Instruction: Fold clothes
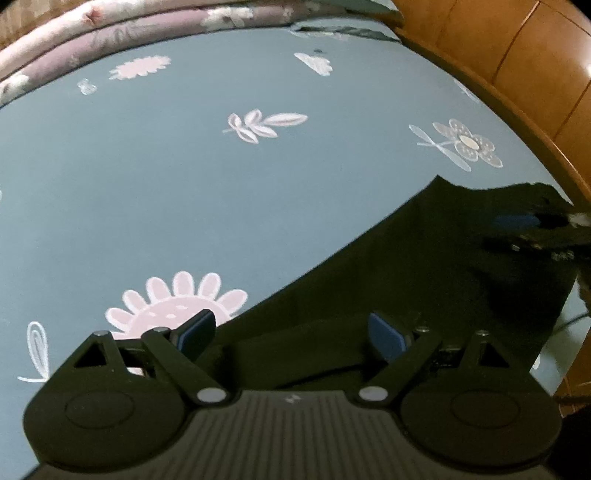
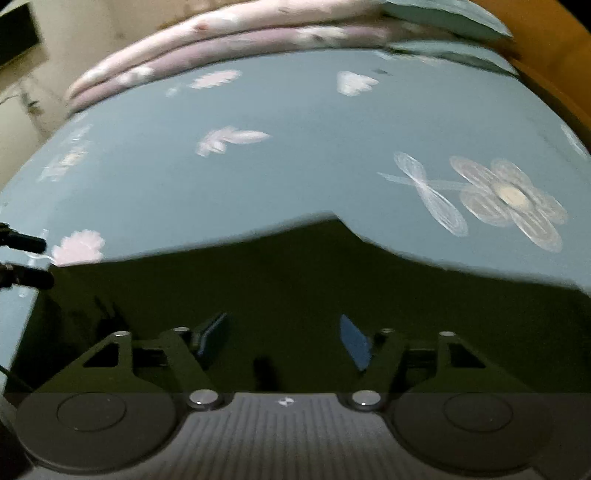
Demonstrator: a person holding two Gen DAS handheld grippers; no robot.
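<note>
- Black garment point(image 1: 424, 266): lies flat on the bed, toward its right side near the wooden bed frame point(image 1: 517, 74); one edge runs on a slant across the sheet and ends in a pointed corner.
- Bed sheet point(image 1: 184, 203): grey-blue, printed with white and pink flowers and leaves; a large pink flower point(image 1: 173, 306) is partly covered by the garment's edge.
- Left tool point(image 1: 295, 338): hovers over the near edge of the garment, fingers spread wide, blue pads point(image 1: 386, 336) apart with nothing pinched between them.
- Right tool point(image 2: 284, 339): positioned above the middle of the same garment point(image 2: 295, 288), fingers spread, no cloth gripped; this view is blurred.
- Quilt point(image 2: 240, 33): folded, pink and mauve, lies along the far edge of the bed.
- In the left wrist view the right tool appears at the right margin, over the garment's far end; whether it touches the cloth cannot be told.
</note>
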